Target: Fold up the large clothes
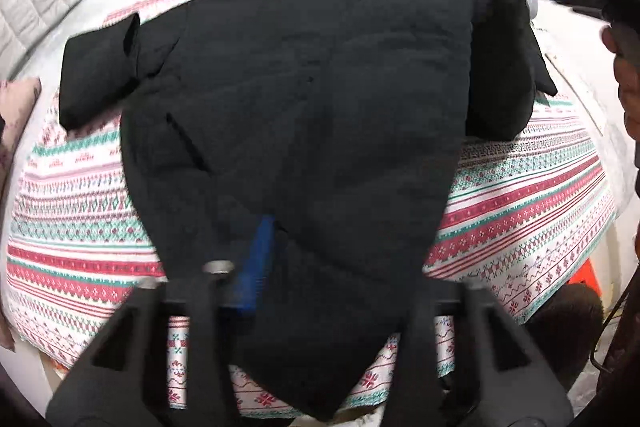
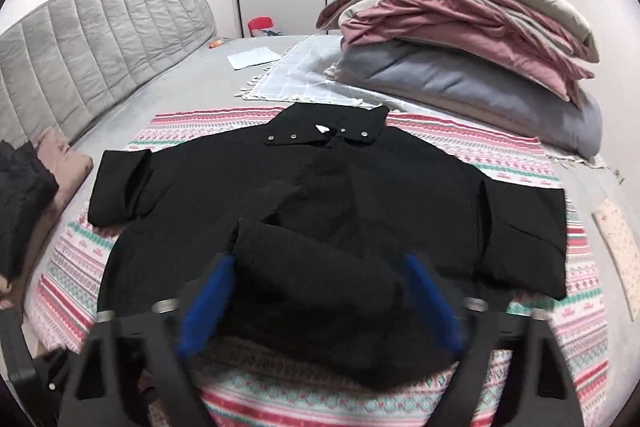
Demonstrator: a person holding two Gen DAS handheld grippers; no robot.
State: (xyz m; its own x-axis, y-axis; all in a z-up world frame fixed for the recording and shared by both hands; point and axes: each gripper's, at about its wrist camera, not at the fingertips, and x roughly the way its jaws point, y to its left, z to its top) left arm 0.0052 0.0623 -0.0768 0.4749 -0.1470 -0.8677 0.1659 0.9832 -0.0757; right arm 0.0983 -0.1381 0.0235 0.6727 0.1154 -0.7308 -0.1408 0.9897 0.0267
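A black padded jacket (image 1: pixel 304 99) lies front-up on a patterned blanket (image 1: pixel 80 227), collar with snaps away from me. My left gripper (image 1: pixel 320 267) is at the near hem, shut on the fabric. Its left blue pad (image 1: pixel 260 259) shows, and the hem hides the other one. In the right wrist view the jacket (image 2: pixel 200 195) spreads across the bed. My right gripper (image 2: pixel 324 303) is shut on a bulky sleeve (image 2: pixel 320 279), with a blue pad (image 2: pixel 212 303) on each side of it. From the left wrist view, that sleeve (image 1: pixel 500 59) is raised at the far right.
A pile of folded quilts (image 2: pixel 460 27) stands at the back right and a grey padded headboard (image 2: pixel 100 35) at the left. A white fringed cloth (image 2: pixel 304 75) lies behind the jacket. A pink pillow (image 2: pixel 60 163) and dark clothes (image 2: pixel 20 195) sit at the left edge. A person's hand (image 1: pixel 624 75) shows at the right.
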